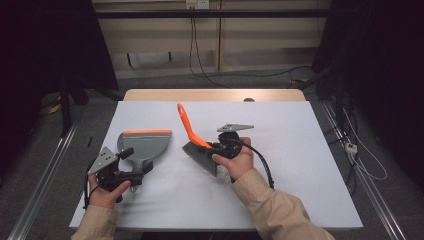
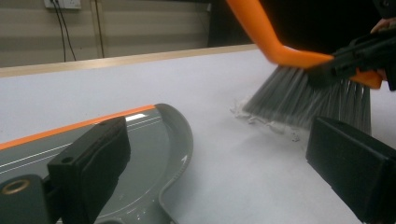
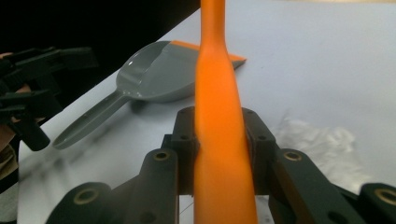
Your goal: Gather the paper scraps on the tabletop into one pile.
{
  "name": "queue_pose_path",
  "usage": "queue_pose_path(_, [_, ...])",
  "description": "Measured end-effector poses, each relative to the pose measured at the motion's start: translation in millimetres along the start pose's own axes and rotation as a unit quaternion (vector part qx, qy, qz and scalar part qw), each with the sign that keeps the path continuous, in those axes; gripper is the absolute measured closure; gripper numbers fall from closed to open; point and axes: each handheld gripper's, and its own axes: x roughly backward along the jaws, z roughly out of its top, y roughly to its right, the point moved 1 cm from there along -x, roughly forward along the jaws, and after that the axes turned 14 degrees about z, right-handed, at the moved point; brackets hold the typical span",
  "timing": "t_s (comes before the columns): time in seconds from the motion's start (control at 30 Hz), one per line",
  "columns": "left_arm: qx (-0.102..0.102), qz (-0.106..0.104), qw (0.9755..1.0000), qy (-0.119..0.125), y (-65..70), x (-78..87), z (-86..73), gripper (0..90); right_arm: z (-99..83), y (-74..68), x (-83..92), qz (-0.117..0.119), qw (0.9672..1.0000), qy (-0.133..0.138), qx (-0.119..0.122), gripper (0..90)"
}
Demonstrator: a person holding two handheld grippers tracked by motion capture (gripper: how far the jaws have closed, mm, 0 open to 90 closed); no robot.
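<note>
On the white counter (image 1: 280,190) a grey dustpan (image 1: 145,145) with an orange lip lies near the person's left side, its handle pointing back toward the left gripper (image 1: 131,165), whose jaws stand spread with nothing between them, close to that handle but not on it. The right gripper (image 1: 214,146) has its jaws pinching the orange handle of the hand brush (image 1: 192,135), and the grey bristles rest on the counter just beside a small heap of pale scraps (image 2: 254,116). Since the pan is not held, a firm sweep toward it could simply shove it away or turn it, leaving the scraps strewn along the lip. The brush handle is smooth and tapered, so it may twist in the pinch if the bristles drag hard. Light scraps could also flick past the pan's side should the stroke run fast or off-line.
</note>
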Motion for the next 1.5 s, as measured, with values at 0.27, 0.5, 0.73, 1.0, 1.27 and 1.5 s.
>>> queue_pose_path(0.27, [0.002,0.000,1.0000,0.001,0.0,1.0,0.2,6.1,-21.1,-4.1,-25.7,0.025,0.9990,-0.037,-0.006,71.7])
queue_pose_path(0.5, [0.004,0.000,1.0000,0.002,-0.9,1.3,0.2,6.1,-15.3,14.7,-15.3,-0.019,0.9987,-0.046,0.015,71.7])
queue_pose_path(0.73, [0.003,0.001,1.0000,0.002,-0.7,0.8,0.4,6.3,0.0,27.1,1.6,-0.037,0.9992,-0.014,0.010,71.7])
queue_pose_path(1.0, [0.003,0.000,1.0000,0.003,-0.6,1.0,0.5,6.3,23.1,16.8,23.7,-0.009,0.9991,0.042,0.005,71.7])
queue_pose_path(1.27, [0.003,0.000,1.0000,0.003,-0.7,1.2,0.5,6.3,38.0,23.5,47.0,-0.027,0.9972,0.070,0.005,71.7])
queue_pose_path(1.5, [0.002,0.001,1.0000,0.002,-0.7,1.0,0.4,6.3,42.5,41.2,60.5,-0.060,0.9957,0.071,0.002,71.7])
